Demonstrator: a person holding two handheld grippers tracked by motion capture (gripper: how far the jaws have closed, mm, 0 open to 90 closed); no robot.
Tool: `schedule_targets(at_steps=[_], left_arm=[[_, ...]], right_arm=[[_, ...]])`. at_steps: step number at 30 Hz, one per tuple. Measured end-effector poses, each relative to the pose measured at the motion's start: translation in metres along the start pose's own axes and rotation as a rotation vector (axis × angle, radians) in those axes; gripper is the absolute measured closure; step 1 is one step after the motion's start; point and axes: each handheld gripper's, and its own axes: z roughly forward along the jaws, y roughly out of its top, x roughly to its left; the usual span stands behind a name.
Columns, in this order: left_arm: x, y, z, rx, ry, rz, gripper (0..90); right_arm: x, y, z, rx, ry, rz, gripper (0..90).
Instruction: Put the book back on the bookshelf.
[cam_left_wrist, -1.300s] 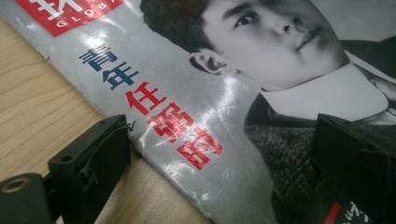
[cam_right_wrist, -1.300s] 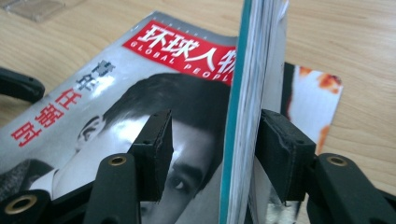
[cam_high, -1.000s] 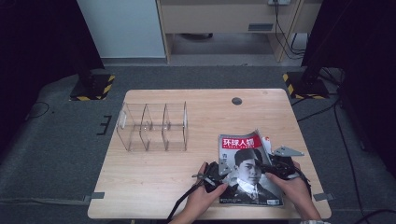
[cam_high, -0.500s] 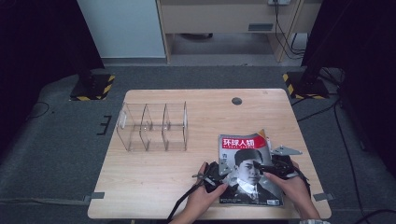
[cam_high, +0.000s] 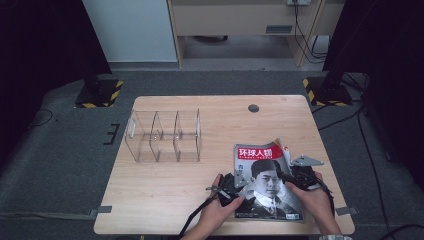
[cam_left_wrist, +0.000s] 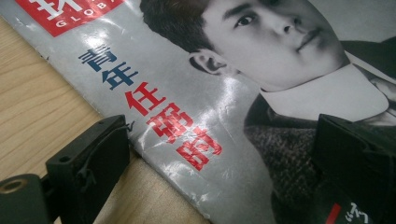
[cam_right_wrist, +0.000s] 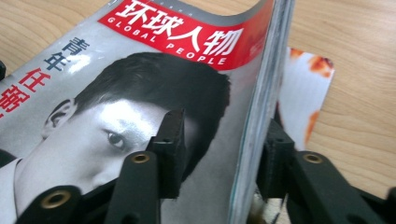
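A magazine (cam_high: 261, 167) with a red title band and a portrait cover lies on the front right of the wooden table (cam_high: 165, 195). My left gripper (cam_high: 238, 181) straddles its left edge. In the left gripper view one jaw rests on the wood and the other over the cover (cam_left_wrist: 224, 93), wide apart, so it is open. My right gripper (cam_high: 289, 178) is at the right edge, which curls up. In the right gripper view (cam_right_wrist: 223, 140) one jaw lies on the cover (cam_right_wrist: 140, 79) and the other is outside the page block. These jaws have just been closing, and I see no firm pinch.
A clear acrylic divider rack (cam_high: 165, 137) stands at the left middle of the table. A round cable hole (cam_high: 253, 108) sits near the far edge. A loose orange-and-white page (cam_right_wrist: 303, 88) lies flat under the lifted edge. Grey carpet surrounds the table.
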Motion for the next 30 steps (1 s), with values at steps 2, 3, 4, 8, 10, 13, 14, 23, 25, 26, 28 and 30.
schedule_targets(at_steps=[2, 3, 4, 8, 10, 13, 14, 23, 25, 26, 28, 30], left_arm=[[0.000, 0.000, 0.000, 0.000, 0.000, 0.000, 3.5], [0.000, 0.000, 0.000, 0.000, 0.000, 0.000, 3.4], [0.000, 0.000, 0.000, 0.000, 0.000, 0.000, 3.4], [0.000, 0.000, 0.000, 0.000, 0.000, 0.000, 3.3], [0.000, 0.000, 0.000, 0.000, 0.000, -0.001, 3.3], [0.000, 0.000, 0.000, 0.000, 0.000, -0.001, 3.3], [0.000, 0.000, 0.000, 0.001, 0.000, -0.001, 3.3], [0.006, 0.000, -0.002, -0.025, -0.026, -0.027, 4.1], [0.012, 0.001, -0.005, -0.055, -0.024, -0.052, 5.4], [0.016, 0.002, -0.008, -0.065, -0.020, -0.062, 5.4], [0.025, 0.003, -0.012, -0.089, -0.007, -0.081, 5.4], [0.032, 0.002, -0.013, -0.106, 0.001, -0.108, 5.5]], right_arm=[[0.002, -0.001, 0.003, 0.005, 0.007, -0.001, 49.8], [0.002, -0.001, 0.004, 0.004, 0.003, -0.008, 50.9], [0.002, -0.002, 0.004, 0.004, -0.003, -0.013, 53.7], [0.001, -0.002, 0.002, -0.002, -0.016, -0.011, 63.5], [0.002, 0.000, 0.000, -0.011, -0.016, -0.007, 71.5], [0.003, 0.001, 0.000, -0.005, -0.011, 0.008, 72.9], [0.003, 0.002, 0.001, 0.000, -0.008, 0.013, 72.1], [0.004, 0.006, -0.002, -0.008, 0.013, 0.005, 84.0], [0.005, 0.007, -0.004, -0.021, 0.027, 0.016, 85.9], [0.005, 0.007, -0.004, -0.021, 0.027, 0.016, 85.9], [0.005, 0.008, -0.005, -0.026, 0.031, 0.008, 86.6], [0.006, 0.009, -0.006, -0.036, 0.034, 0.001, 87.2]])
